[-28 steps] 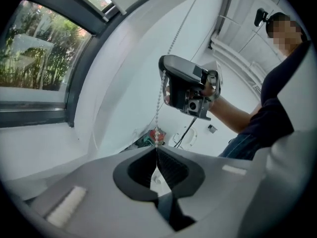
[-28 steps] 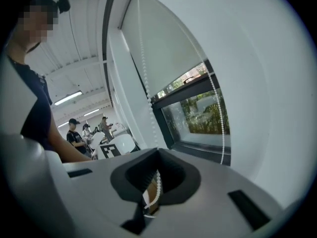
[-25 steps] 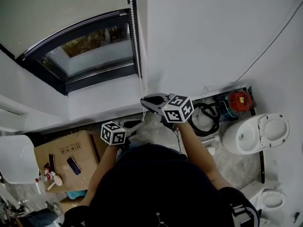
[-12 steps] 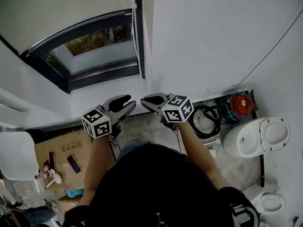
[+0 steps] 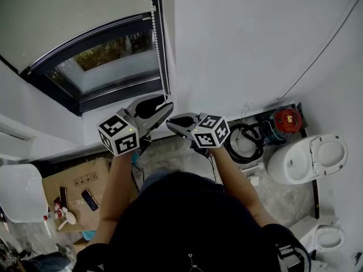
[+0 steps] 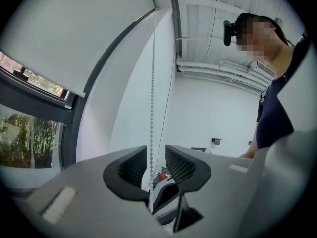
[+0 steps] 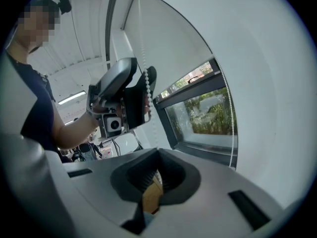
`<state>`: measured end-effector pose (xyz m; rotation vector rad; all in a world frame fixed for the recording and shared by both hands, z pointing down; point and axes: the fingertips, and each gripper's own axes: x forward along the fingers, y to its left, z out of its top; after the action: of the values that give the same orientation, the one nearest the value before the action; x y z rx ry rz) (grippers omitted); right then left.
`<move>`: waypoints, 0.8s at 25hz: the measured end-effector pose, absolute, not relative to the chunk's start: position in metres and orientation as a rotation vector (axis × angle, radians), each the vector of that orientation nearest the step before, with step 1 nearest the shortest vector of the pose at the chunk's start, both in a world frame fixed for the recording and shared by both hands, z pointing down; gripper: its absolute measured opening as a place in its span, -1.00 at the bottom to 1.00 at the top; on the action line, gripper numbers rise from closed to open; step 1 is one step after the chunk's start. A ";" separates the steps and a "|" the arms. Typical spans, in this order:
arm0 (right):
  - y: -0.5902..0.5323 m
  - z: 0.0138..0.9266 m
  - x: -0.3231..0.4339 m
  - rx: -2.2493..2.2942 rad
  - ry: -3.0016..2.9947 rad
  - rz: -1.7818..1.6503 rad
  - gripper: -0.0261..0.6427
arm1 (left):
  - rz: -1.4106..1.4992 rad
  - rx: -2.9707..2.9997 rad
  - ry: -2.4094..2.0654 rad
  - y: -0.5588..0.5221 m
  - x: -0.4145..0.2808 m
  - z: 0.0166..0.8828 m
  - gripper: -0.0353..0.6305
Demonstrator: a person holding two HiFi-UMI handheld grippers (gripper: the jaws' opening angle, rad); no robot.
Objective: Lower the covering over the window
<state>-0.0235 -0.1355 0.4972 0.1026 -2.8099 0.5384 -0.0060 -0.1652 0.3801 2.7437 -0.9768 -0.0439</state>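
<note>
Left gripper (image 6: 156, 153) raised — straddling bead chain (image 6: 151, 108).

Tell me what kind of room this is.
Probably an unfinished bathroom, or one used for storage. A toilet and a cardboard box sit on the floor, and the window has a roller blind partly down.

A bare room being fitted out or used for storage, not a lived-in home; plain white walls (image 5: 255, 33) and a grey stone-like floor (image 5: 181, 157); a dark-framed window (image 5: 108, 67) with a pale roller blind (image 5: 68, 10); a white toilet (image 5: 306, 160) and a second toilet (image 5: 326, 239) standing loose by the wall; an opened cardboard box (image 5: 74, 183), a coiled black hose (image 5: 247, 140) and a red machine (image 5: 286, 119) on the floor.
</note>
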 end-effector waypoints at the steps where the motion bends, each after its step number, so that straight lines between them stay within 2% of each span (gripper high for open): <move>1: -0.135 0.497 -0.024 0.101 -2.810 0.538 -0.89 | -0.032 2.752 -0.980 -0.167 -0.004 0.378 -0.52; 3: -0.135 0.498 -0.024 0.099 -2.811 0.537 -0.89 | 0.001 2.758 -0.999 -0.171 -0.002 0.377 -0.68; 4: -0.135 0.498 -0.025 0.098 -2.813 0.536 -0.89 | 0.008 2.752 -1.007 -0.172 -0.003 0.378 -0.82; 20: -0.114 0.547 -0.025 0.083 -2.643 0.495 -0.89 | -0.046 2.585 -0.956 -0.157 -0.016 0.431 -0.84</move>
<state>-0.0253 -0.1140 0.5465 0.0829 -2.6429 0.4954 -0.0159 -0.1571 0.4307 2.5850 -0.9561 -0.0464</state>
